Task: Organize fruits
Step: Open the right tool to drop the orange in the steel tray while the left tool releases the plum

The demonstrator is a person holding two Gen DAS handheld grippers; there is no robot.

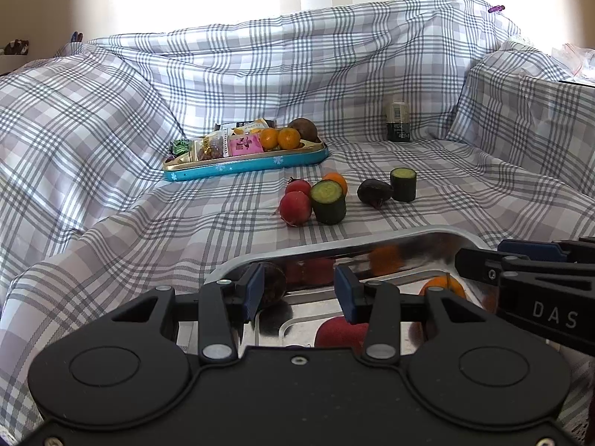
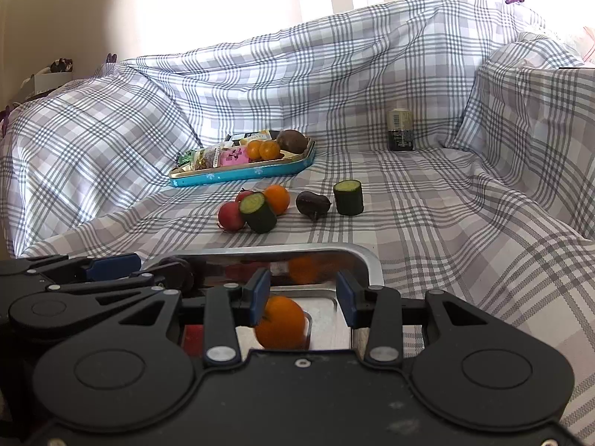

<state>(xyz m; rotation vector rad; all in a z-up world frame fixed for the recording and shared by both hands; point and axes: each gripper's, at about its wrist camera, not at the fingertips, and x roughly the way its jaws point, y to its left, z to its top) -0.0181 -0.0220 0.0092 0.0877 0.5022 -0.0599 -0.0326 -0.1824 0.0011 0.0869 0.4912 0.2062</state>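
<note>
A shiny metal tray (image 1: 372,236) (image 2: 297,247) lies close in front on the checked cloth. In it are an orange (image 2: 282,323), a dark round fruit (image 1: 275,282) and a red fruit (image 1: 342,330). My left gripper (image 1: 299,291) hangs open over the tray's left part, with nothing between its pads. My right gripper (image 2: 303,295) is open over the right part; the orange lies just below its left finger (image 2: 260,293), not gripped. Further back lie loose pieces: two red fruits (image 1: 295,208), two cucumber chunks (image 1: 329,200), an orange (image 2: 278,197) and a dark fruit (image 2: 312,202).
A blue tin tray (image 1: 245,165) at the back left holds snack packets, two oranges and a brown fruit. A dark can (image 1: 397,122) stands at the back right. The checked cloth rises into folds behind and on both sides.
</note>
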